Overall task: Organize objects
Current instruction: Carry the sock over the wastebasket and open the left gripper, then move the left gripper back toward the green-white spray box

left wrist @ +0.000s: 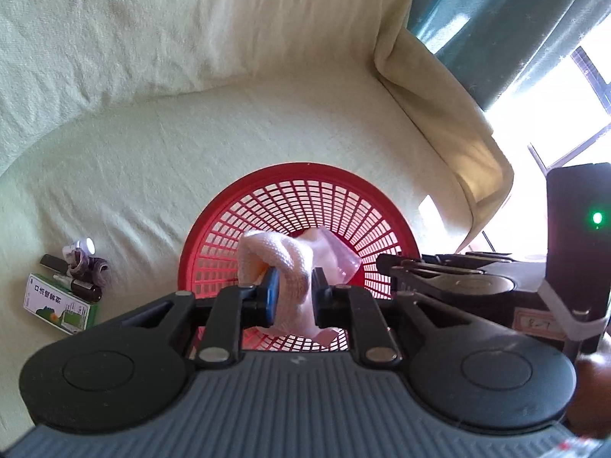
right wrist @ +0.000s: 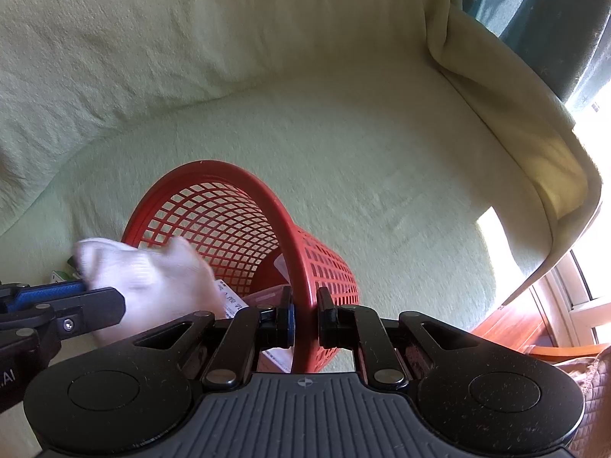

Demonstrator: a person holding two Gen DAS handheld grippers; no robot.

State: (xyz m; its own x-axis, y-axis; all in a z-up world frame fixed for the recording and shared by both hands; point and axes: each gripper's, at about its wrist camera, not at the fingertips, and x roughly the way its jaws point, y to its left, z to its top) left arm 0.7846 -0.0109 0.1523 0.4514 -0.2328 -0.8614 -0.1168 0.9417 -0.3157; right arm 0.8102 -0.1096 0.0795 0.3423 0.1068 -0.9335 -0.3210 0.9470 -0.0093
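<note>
Left wrist: left hand-held gripper (left wrist: 292, 290) clamps one sock (left wrist: 284, 263); right hand-held gripper (right wrist: 304, 315) clamps one basket (right wrist: 214, 206) rim.

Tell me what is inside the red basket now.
Inside the red basket, a paper with print and a pinkish packet show. The white sock held above the opening covers the rest.

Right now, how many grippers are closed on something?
2. The left gripper holds a white cloth over the red basket; the right gripper clamps the basket's rim.
</note>
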